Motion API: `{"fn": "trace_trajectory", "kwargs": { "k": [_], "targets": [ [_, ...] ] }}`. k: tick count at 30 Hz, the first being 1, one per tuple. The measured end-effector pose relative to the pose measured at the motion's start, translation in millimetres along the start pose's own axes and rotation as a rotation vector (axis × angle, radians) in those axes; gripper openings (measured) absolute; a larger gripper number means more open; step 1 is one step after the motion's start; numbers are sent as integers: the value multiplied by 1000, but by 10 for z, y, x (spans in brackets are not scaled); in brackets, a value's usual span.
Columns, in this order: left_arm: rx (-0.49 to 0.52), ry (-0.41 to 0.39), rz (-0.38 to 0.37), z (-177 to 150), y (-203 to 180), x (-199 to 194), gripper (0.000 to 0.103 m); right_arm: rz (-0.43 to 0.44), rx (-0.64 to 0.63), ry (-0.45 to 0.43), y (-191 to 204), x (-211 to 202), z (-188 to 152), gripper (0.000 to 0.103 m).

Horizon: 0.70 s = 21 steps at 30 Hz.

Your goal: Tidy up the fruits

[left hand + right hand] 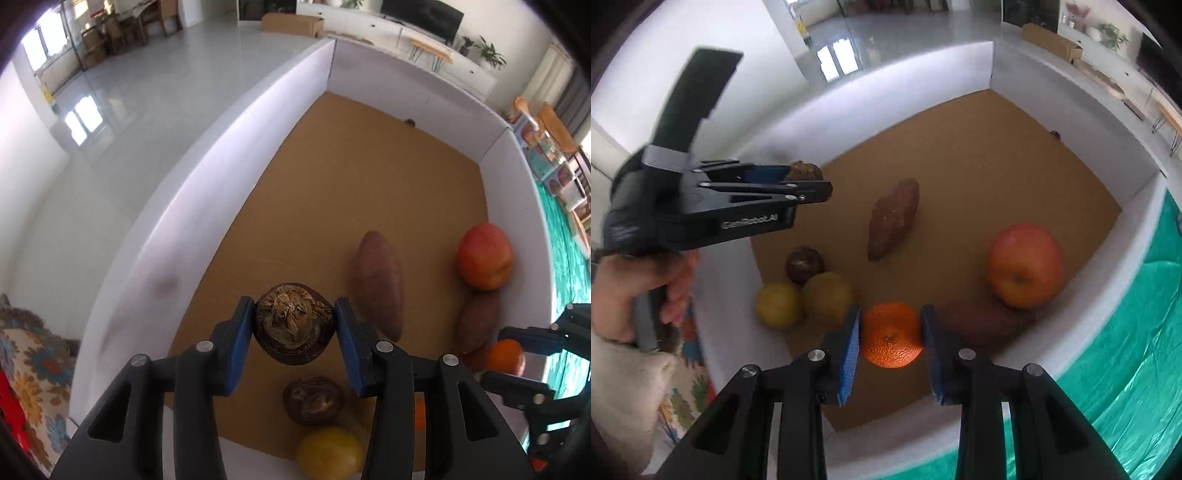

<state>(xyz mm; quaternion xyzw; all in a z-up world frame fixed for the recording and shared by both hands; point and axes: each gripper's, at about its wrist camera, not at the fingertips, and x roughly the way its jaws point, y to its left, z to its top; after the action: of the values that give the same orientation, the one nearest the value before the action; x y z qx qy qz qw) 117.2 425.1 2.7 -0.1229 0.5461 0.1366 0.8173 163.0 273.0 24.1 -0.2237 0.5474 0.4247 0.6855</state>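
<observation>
My left gripper (294,325) is shut on a dark brown mangosteen (293,326) and holds it above the brown floor of a white-walled box (207,206). It shows in the right wrist view (807,181) at the left. My right gripper (891,334) is shut on an orange (892,336), held above the box's near edge; it also shows in the left wrist view (504,356). On the floor lie a second mangosteen (804,264), two yellow fruits (827,297), two sweet potatoes (894,219) and a red apple (1025,264).
The box's white walls (1137,206) enclose the floor on all sides. A green cloth (1126,369) lies outside to the right. A flowered cushion (33,369) lies to the left. A small dark spot (409,122) sits at the far wall.
</observation>
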Motion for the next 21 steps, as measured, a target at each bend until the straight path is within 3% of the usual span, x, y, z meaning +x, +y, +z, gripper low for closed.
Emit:
{"fn": "trace_trajectory", "kwargs": {
  "k": [2, 4, 5, 9, 10, 13, 15, 21],
  "targets": [
    [-2, 7, -4, 6, 7, 42, 51, -50, -19, 36, 40, 149, 60, 36],
    [4, -18, -7, 3, 13, -13, 74, -55, -19, 43, 31, 187, 91, 57],
    [8, -40, -5, -13, 9, -63, 79, -57, -14, 35, 31, 156, 86, 62],
    [45, -157, 22, -41, -87, -430, 88, -88, -13, -32, 7, -135, 38, 70],
    [49, -192, 43, -68, -106, -567, 95, -97, -13, -66, 7, -285, 17, 78],
    [64, -296, 142, -169, -240, -966, 97, -102, 10, -155, -12, -678, -67, 98],
    [51, -329, 177, -245, -319, -1175, 97, -101, 37, -195, -34, -918, -131, 100],
    [-68, -300, 184, -600, -421, -1489, 101, -85, 144, -251, -49, -1369, -469, 100]
  ]
}}
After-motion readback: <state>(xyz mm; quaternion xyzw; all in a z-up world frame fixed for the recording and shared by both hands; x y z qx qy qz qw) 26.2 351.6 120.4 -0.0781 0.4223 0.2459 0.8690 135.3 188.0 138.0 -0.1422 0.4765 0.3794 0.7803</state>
